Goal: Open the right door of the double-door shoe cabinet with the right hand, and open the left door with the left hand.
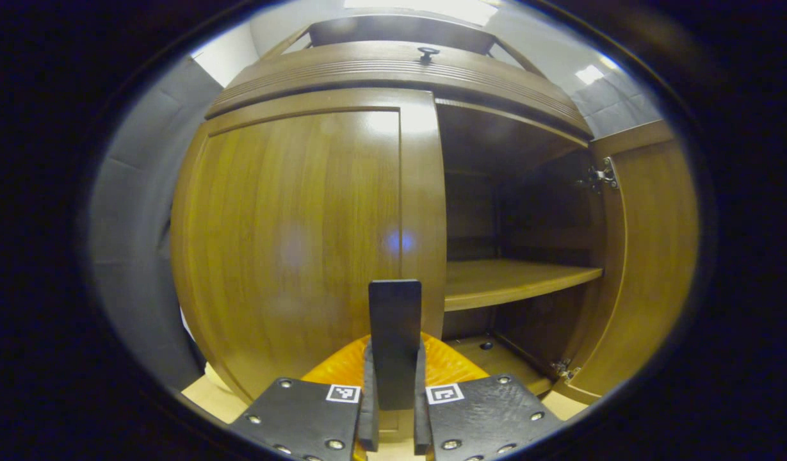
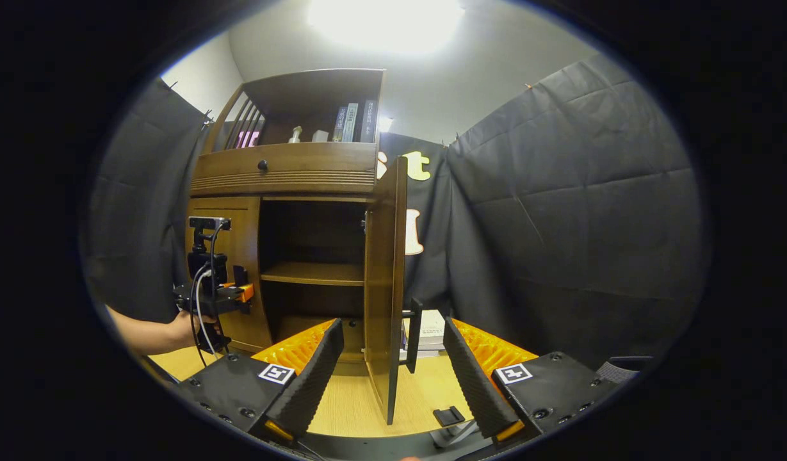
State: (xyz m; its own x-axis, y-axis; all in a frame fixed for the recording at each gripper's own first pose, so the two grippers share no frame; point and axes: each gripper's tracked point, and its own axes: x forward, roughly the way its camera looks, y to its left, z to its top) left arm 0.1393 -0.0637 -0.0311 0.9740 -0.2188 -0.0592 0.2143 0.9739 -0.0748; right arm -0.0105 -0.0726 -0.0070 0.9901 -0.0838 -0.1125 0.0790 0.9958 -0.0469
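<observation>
**Right door wide, left door shut with its handle in the gripper**

Black cloth walls close in the booth, and the shoe cabinet (image 2: 291, 256) stands on a pale wooden bench (image 2: 348, 403); books (image 2: 351, 121) line the open shelf on top, above a drawer with a small dark knob (image 2: 262, 165); the right door (image 2: 385, 288) is swung fully out, edge-on in the right gripper view, its dark bar handle (image 2: 414, 334) facing outward; behind it the inner shelf (image 2: 313, 273) shows bare; the right gripper (image 2: 390, 358) hangs in front of that door with its fingers spread well apart, one on each side of the door's edge, touching nothing; the left door (image 1: 297, 243) sits flush and closed; the left gripper (image 1: 394, 397) has its fingers drawn together on the left door's upright dark handle (image 1: 395, 333), clamped on it from both sides; a hand (image 2: 188, 330) holds that gripper at the cabinet's left front.
</observation>
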